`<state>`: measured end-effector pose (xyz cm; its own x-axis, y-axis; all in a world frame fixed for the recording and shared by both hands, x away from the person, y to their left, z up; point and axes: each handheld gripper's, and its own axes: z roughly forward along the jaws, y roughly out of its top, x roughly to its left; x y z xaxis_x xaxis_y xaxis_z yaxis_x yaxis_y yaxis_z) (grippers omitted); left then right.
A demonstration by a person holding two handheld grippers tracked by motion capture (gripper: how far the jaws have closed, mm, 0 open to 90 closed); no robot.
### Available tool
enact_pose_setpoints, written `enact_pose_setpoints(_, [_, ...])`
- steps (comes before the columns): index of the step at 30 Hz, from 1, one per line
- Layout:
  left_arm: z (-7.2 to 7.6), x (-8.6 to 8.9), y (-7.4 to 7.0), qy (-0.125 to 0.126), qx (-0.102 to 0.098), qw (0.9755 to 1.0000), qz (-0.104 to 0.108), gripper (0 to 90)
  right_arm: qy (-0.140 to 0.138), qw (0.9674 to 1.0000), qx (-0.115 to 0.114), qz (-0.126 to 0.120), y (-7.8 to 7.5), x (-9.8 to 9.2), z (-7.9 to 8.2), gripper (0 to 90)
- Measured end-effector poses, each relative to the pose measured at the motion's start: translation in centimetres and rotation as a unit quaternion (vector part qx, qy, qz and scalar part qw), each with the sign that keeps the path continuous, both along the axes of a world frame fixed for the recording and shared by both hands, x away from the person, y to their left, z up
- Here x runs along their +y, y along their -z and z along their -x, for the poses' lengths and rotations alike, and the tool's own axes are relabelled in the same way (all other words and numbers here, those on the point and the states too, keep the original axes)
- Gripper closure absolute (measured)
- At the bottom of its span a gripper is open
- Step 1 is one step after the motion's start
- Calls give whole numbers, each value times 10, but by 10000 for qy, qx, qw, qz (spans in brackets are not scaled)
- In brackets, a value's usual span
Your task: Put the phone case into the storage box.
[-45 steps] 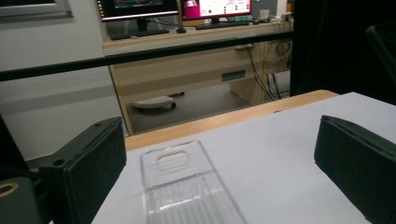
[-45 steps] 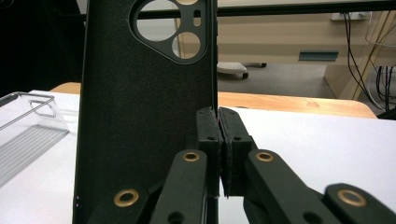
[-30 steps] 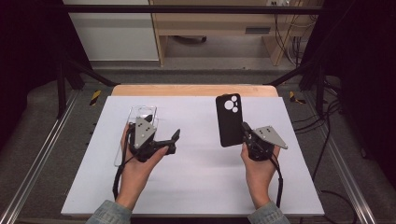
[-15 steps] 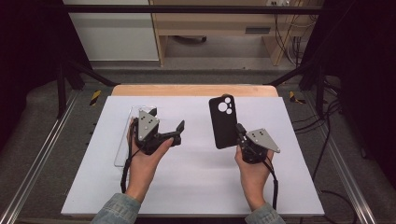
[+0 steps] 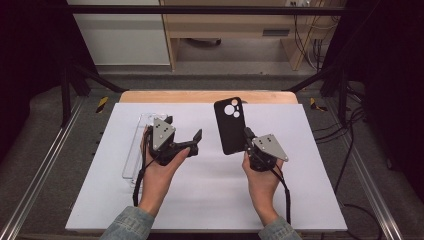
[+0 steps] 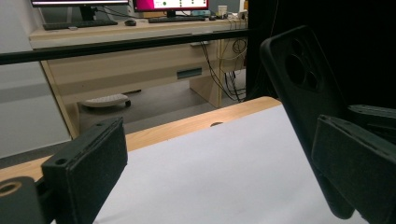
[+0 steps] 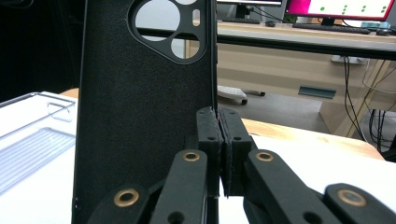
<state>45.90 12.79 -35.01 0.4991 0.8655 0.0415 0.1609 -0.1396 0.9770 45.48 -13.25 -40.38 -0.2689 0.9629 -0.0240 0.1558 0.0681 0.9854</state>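
A black phone case (image 5: 230, 125) stands upright above the white mat (image 5: 210, 200), camera cut-outs at its top. My right gripper (image 5: 247, 136) is shut on its right edge; in the right gripper view the jaws (image 7: 218, 149) are pinched together on the thin rim of the case (image 7: 144, 116). My left gripper (image 5: 183, 131) is held open to the left of the case, nothing between its pads. In the left gripper view its gap (image 6: 219, 154) faces bare mat, and the black case (image 6: 303, 93) rises behind the right-hand pad (image 6: 355, 168).
A clear phone case (image 5: 135, 150) lies flat on the mat at the left, just beyond the left hand; it shows as clear case (image 7: 32, 144) in the right gripper view. The table's wooden edge (image 5: 200, 96) runs along the back, with a black frame bar (image 5: 210, 10) above.
My right gripper has carried the black case leftward, closer to the left gripper. The left hand has hardly shifted.
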Motion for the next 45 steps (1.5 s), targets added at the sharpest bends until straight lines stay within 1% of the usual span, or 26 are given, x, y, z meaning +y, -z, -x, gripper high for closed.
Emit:
enact_pose_setpoints(3, [0,-5,-1,39,19,10000,-60,28,-9,10000,-7,-19,0,2,0,884])
enact_pose_setpoints(5, [-1,-7,-1,57,28,10000,-69,29,-24,10000,-43,24,0,4,1,884])
enact_pose_setpoints(7, [0,-9,-2,56,37,10000,-39,29,-53,10000,-55,43,0,5,3,884])
enact_pose_setpoints(13, [1,-13,-5,77,15,10000,-58,29,-133,9998,-68,94,1,12,6,884])
enact_pose_setpoints(19, [3,-14,-5,146,94,9998,-60,29,-242,9995,-42,194,4,19,9,884])
enact_pose_setpoints(25, [5,-18,-5,200,119,9997,-59,29,-302,9992,-56,264,5,23,10,884])
enact_pose_setpoints(26, [5,-18,-5,221,127,9997,-52,29,-310,9991,-66,283,5,23,11,884])
enact_pose_setpoints(28, [7,-18,-5,273,143,9995,50,29,-329,9989,-92,330,5,25,12,884])
enact_pose_setpoints(30, [8,-19,-4,271,117,9995,62,29,-340,9987,-103,353,6,26,12,884])
enact_pose_setpoints(34, [9,-18,-3,217,151,9996,27,29,-364,9985,-100,401,9,29,13,884])
enact_pose_setpoints(36, [10,-17,-3,192,147,9997,51,29,-389,9983,-117,408,10,31,15,884])
enact_pose_setpoints(38, [11,-16,-3,223,125,9996,111,29,-400,9983,-112,414,10,32,15,884])
enact_pose_setpoints(40, [11,-16,-2,214,117,9997,94,29,-426,9981,-114,433,10,34,15,884])
enact_pose_setpoints(45, [11,-14,0,180,168,9996,101,29,-460,9977,-146,482,11,37,17,884])
